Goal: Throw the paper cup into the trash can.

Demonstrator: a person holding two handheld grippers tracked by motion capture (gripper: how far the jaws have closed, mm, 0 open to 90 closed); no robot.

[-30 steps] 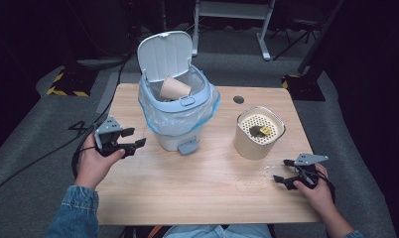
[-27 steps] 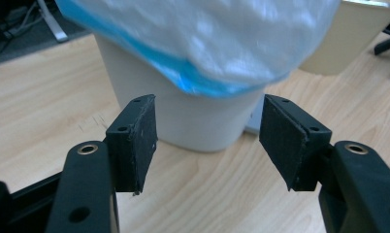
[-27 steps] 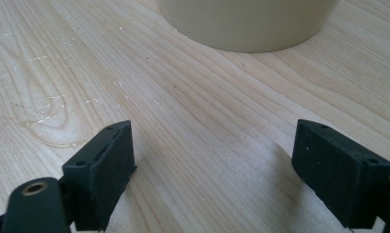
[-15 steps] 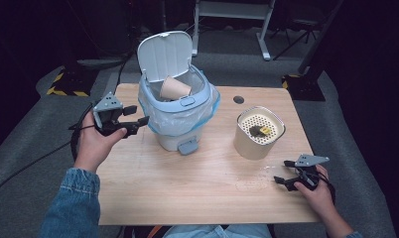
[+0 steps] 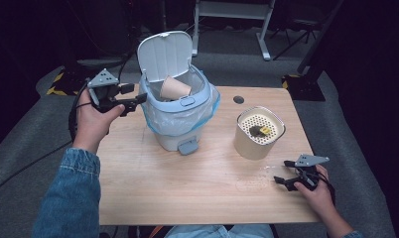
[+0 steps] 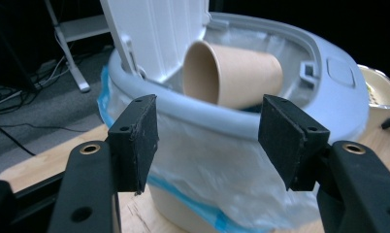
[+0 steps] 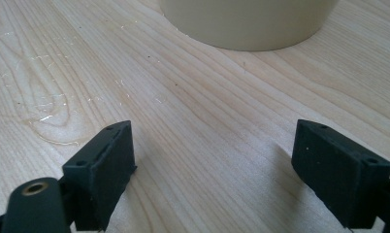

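Beside the pale blue plastic pedal bin (image 5: 180, 106), on its left flank as the high view shows it, the left gripper (image 5: 133, 96) is held at rim height with its jaws spread and nothing between them; the left gripper view looks along them at the bin's rim. The bin, lined with a clear, blue-edged plastic bag (image 6: 203, 165), stands toward the far edge of the light wooden table (image 5: 187, 193), its white hinged lid (image 5: 166, 53) raised upright. Across the bin's opening lies a brown paper cup (image 6: 234, 73) on its side, mouth toward the left gripper, resting on the rim rather than down in the liner. To the right of the bin, apart from it, stands a cream cylindrical container (image 5: 258, 133) with a perforated top that carries a small dark and yellow object. Farther right of the bin, near the table's front edge, the right gripper (image 5: 286, 172) rests low over the wood, jaws spread and empty. Judged from this arrangement, the cup has reached the bin but is not fully in; pushing it down and closing the lid appear to remain.
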